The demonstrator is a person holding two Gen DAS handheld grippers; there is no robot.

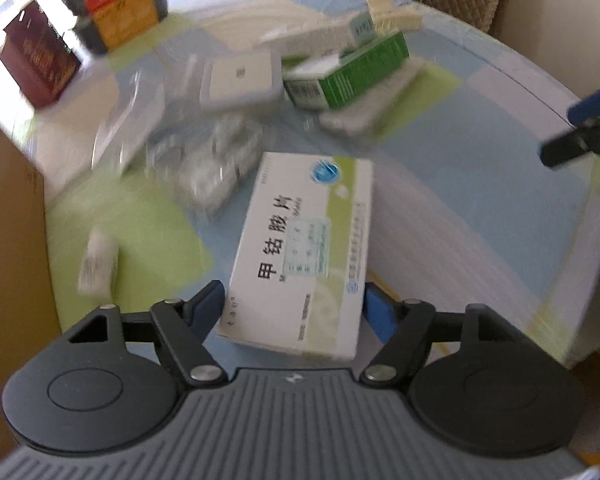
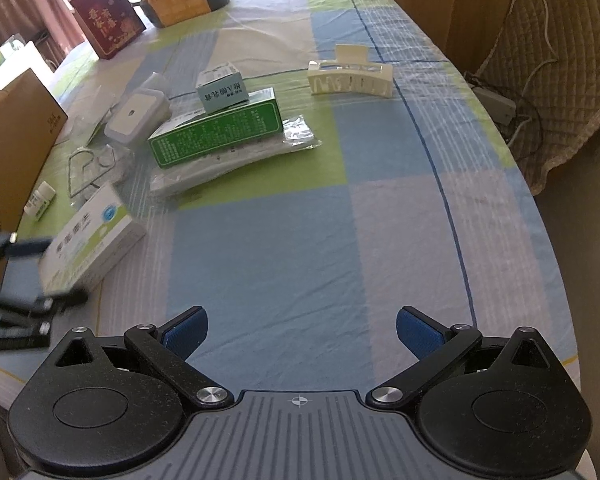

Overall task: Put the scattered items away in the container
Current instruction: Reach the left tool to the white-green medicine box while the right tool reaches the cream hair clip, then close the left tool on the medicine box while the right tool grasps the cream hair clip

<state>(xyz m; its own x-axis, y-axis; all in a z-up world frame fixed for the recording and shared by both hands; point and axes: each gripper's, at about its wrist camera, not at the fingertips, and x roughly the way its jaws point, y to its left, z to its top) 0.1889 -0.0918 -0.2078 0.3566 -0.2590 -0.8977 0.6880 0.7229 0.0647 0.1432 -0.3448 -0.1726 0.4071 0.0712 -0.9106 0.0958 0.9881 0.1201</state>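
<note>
My left gripper (image 1: 294, 304) is shut on a white and green medicine box (image 1: 304, 248), its blue pads pressing both long sides. The right wrist view shows this box (image 2: 92, 240) held low at the table's near left, beside the brown cardboard container (image 2: 16, 140). My right gripper (image 2: 302, 330) stands open over the blue and white cloth with nothing between its fingers. Scattered further back are a green box (image 2: 216, 128) with a small teal box (image 2: 222, 88) on it, a white square case (image 2: 138, 116), a small white bottle (image 2: 40, 200) and a cream hair claw (image 2: 350, 76).
The cardboard container's wall (image 1: 8, 240) rises at the left. Blister packs (image 1: 212, 168) and clear wrappers lie beyond the held box. Red and orange cartons (image 2: 108, 20) stand at the far end. A quilted chair (image 2: 560, 60) is on the right past the table's curved edge.
</note>
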